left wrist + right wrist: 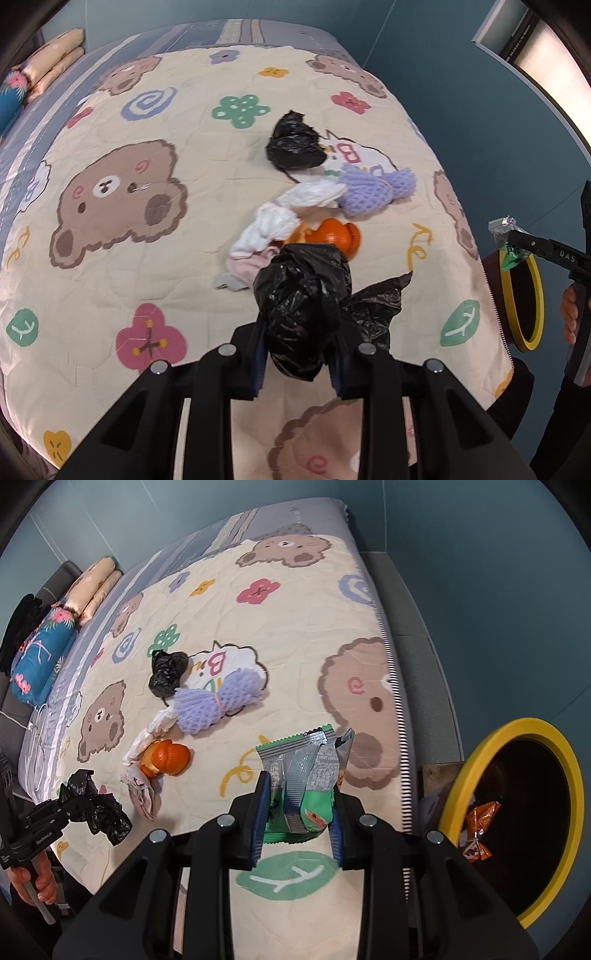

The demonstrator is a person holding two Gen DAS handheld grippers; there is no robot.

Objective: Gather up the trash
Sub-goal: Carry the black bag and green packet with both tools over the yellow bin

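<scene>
Left tongs [299, 363] clenched on a crumpled black bag [303, 306], lifted over the bed [110, 258]. Right tongs [297, 830] clenched on a green snack wrapper [303, 775], near the yellow-rimmed bin [480, 768]. Both light, soft, crinkly, probably slippery. Best pinched at the bunched middle.

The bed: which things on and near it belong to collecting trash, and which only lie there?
Belong to the job:
black bag in left hand-held gripper
green wrapper in right hand-held gripper
yellow-rimmed bin
second black bag
purple foam net
white tissues
orange peel

Only lying there:
quilt
pillows
</scene>
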